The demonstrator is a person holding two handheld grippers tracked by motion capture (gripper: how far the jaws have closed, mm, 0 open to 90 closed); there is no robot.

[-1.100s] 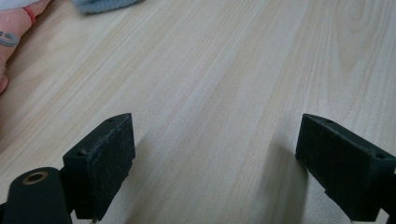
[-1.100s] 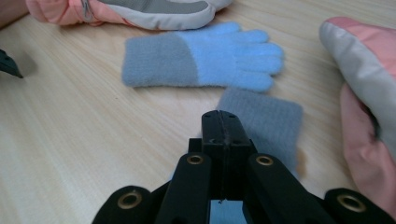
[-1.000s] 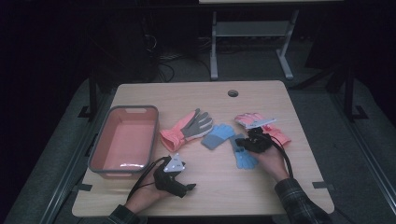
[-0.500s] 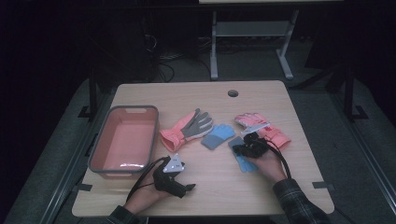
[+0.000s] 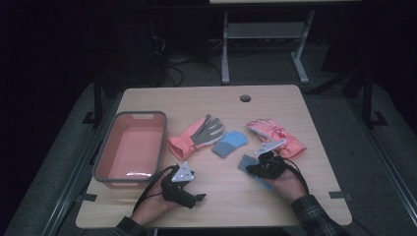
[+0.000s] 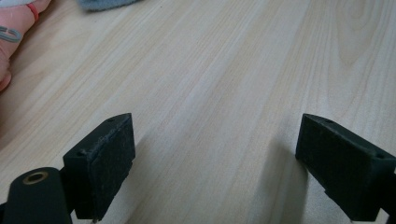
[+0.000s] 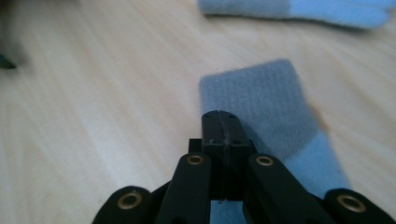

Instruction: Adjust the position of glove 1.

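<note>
On the wooden table (image 5: 216,101), taking the pink bin (image 5: 131,147) at the left edge as the landmark, things run rightward from it. Just right of the bin's near corner, the left gripper (image 5: 196,198) rests low over bare wood in the person's left hand (image 5: 156,202); in its own view the jaws stand wide apart with nothing between them. Right of the bin's far half lies a pink-and-grey glove (image 5: 197,134), its cuff toward the bin. Next to the right, touching that glove's fingers, is a small blue glove (image 5: 229,143). Farther right and nearer the person, a second blue glove (image 5: 254,172) lies flat, its grey cuff pointing toward the bin. The right gripper (image 5: 250,169) sits over it, jaws pressed fully together; in the right gripper view its tips (image 7: 221,122) lie above the grey cuff (image 7: 261,100), and whether they pinch the fabric cannot be told. Farthest from the bin lies a pink glove (image 5: 275,135). No writing or label can be read anywhere.
</note>
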